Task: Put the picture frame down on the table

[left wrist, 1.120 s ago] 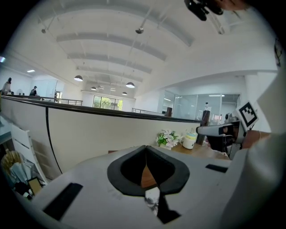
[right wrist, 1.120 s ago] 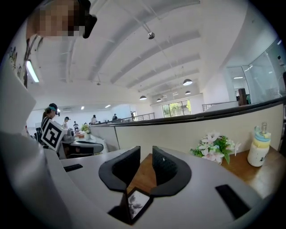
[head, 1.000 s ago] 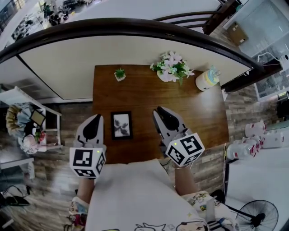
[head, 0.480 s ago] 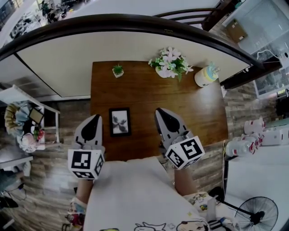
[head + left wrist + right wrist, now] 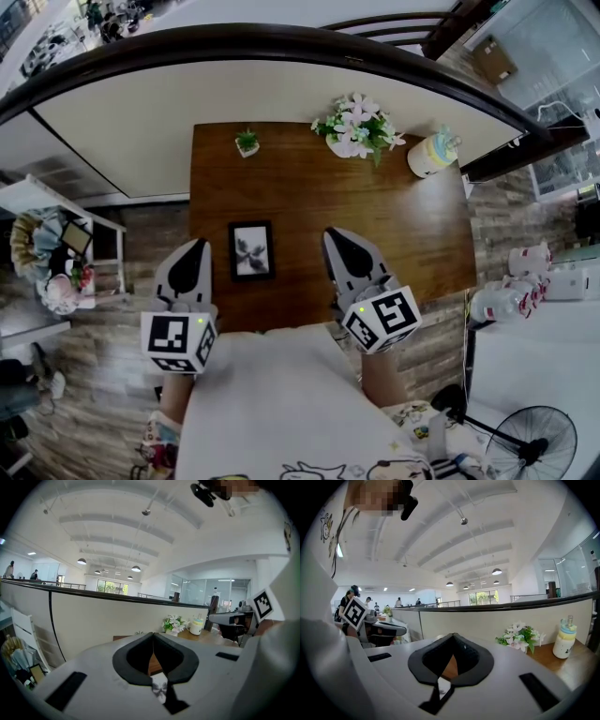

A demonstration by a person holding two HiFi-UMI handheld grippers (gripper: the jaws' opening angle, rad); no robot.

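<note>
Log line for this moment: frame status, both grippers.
picture frame: lying on table, untouched | left gripper: shut, empty | right gripper: just closed shut, nothing in it | task: frame down

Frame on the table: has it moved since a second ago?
No. The frame lies flat in the same spot, just as near the table's left edge and as far below the small plant; only the view shifted slightly.
</note>
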